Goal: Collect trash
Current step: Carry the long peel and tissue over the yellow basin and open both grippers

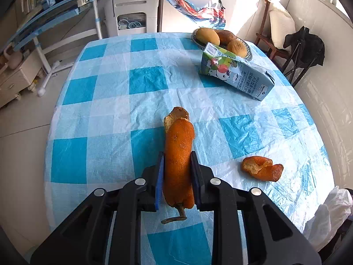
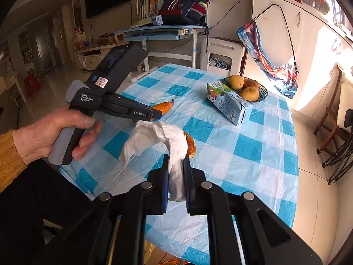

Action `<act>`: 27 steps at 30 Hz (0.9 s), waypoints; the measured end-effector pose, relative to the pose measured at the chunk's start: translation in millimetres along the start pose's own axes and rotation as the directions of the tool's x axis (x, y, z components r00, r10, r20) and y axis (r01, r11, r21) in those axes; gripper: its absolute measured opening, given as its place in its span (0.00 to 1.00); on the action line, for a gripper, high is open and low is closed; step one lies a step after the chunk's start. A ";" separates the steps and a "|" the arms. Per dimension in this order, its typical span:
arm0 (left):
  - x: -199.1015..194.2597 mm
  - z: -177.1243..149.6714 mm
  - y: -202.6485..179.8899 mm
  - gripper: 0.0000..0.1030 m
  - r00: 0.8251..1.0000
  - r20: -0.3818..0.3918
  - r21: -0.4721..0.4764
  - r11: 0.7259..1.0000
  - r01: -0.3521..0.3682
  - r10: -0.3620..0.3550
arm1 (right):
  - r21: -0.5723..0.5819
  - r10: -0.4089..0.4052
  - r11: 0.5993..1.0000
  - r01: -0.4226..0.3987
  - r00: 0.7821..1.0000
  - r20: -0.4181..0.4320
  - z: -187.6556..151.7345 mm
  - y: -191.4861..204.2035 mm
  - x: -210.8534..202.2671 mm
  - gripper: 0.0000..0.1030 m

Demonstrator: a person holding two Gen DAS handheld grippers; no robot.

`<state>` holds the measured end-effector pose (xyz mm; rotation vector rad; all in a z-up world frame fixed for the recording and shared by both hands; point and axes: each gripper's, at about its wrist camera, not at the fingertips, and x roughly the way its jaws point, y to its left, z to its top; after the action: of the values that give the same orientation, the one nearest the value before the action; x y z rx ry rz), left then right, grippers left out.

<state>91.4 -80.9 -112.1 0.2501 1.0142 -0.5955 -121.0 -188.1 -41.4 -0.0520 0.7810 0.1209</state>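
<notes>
My left gripper is shut on a long curled orange peel, whose tip sticks out past the pads above the blue checked tablecloth. A second, smaller peel lies on the cloth to the right. In the right wrist view my right gripper is shut on a crumpled white plastic bag, held up over the table's near edge. The bag half hides the smaller peel. A hand holds the left gripper, with the long peel in it.
A milk carton lies on its side at the far right of the table, against a dark bowl of round fruit. A folding chair stands to the right of the table, and a white appliance and a desk stand behind it.
</notes>
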 end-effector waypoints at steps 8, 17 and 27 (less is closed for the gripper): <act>-53.9 -29.9 -5.8 0.20 0.991 0.086 0.035 0.993 -0.110 0.107 | -0.065 0.093 0.993 -0.099 0.991 -0.097 -47.8 51.3 5.9 0.12; -93.3 -73.9 -18.9 0.20 0.982 0.115 0.035 0.987 -0.156 0.151 | -0.168 0.148 0.968 -0.188 0.963 -0.225 -80.4 91.0 21.2 0.16; -119.5 -144.2 -35.7 0.20 0.990 0.017 0.048 0.989 -0.143 0.142 | 0.076 0.182 0.981 -0.181 0.983 -0.001 -70.2 52.9 -16.0 0.59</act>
<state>-79.4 -1.7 -82.1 0.3588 0.9602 -0.4918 -188.1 -143.5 -80.1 0.0909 0.7970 0.2643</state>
